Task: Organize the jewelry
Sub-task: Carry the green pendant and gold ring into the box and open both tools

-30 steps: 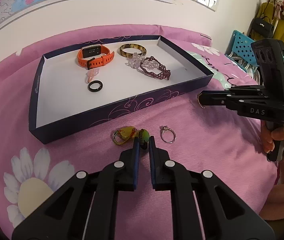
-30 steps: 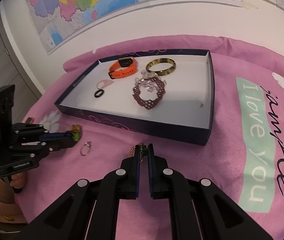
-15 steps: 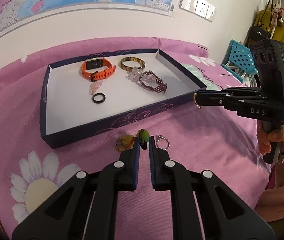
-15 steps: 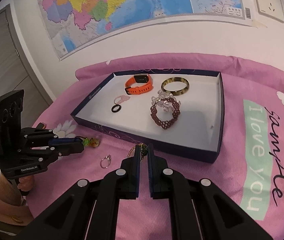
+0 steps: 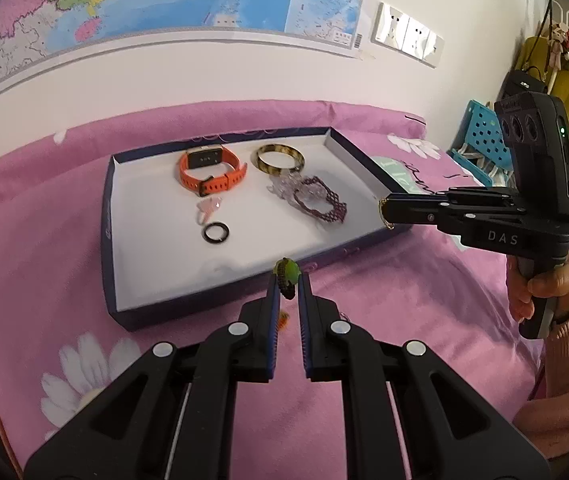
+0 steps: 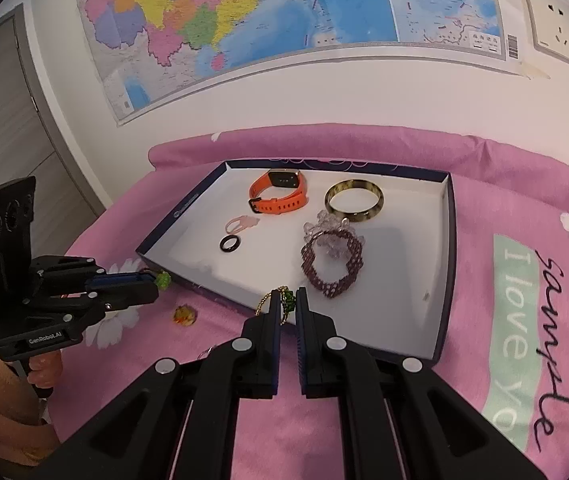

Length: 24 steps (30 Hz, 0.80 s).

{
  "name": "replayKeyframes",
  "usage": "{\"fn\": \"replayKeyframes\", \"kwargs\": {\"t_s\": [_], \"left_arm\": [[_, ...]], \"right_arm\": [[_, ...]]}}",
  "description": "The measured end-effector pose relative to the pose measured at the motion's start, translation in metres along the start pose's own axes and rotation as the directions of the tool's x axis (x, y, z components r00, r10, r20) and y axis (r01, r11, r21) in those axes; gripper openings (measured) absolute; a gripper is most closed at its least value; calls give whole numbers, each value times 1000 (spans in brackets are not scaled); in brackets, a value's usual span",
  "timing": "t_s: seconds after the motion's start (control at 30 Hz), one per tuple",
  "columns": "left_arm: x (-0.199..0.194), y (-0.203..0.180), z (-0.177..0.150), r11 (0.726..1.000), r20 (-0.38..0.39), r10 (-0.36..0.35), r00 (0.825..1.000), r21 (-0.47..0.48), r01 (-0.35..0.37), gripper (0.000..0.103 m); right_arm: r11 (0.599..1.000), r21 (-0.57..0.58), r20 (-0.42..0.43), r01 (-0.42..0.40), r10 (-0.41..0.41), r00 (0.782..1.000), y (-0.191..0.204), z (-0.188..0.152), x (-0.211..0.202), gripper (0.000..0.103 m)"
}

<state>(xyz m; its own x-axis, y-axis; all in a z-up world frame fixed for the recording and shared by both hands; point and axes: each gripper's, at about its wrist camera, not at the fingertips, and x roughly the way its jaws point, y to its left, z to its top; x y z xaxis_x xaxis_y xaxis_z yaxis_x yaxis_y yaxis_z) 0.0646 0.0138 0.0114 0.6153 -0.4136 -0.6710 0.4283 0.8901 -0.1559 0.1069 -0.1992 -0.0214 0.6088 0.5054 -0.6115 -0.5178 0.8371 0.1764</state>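
Each of the person's tools has a small piece of jewelry pinched at its tip, and both are up off the pink bedspread (image 5: 384, 360), so I'd say this is the carrying step, with the drop into the tray (image 5: 110, 216) to come. The left gripper (image 5: 287, 280) is clamped on a green bead piece (image 5: 287, 274), hanging just over the tray's near wall. The right gripper (image 6: 286, 300) is clamped on a gold earring with green beads (image 6: 284, 300), also at the tray's near edge. Inside the tray lie an orange watch (image 5: 210, 170), a tortoiseshell bangle (image 5: 280, 158), a purple beaded bracelet (image 5: 320, 204), a pale pink piece (image 5: 207, 208) and a black ring (image 5: 215, 233). Just outside the near wall a small orange-yellow trinket (image 6: 185, 315) remains on the bedspread. Next, I reckon, each tip must clear the wall, settle over bare white floor away from the other pieces, and let go low.
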Motion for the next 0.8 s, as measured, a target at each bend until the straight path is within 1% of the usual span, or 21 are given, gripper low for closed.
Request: {"fn": "replayKeyframes", "kwargs": {"t_s": [0.4,0.8], "left_arm": [[14,10,17,1000,-5,27,1000,-1,-27,10],[36,20,24,999,-50,41,998,-26,-43,10]], "right_arm": [[1000,-22,-17,10,-10,1000,0,16,19,6],[999,-18,-42,37,-38,998,-5,26,38,6]]}}
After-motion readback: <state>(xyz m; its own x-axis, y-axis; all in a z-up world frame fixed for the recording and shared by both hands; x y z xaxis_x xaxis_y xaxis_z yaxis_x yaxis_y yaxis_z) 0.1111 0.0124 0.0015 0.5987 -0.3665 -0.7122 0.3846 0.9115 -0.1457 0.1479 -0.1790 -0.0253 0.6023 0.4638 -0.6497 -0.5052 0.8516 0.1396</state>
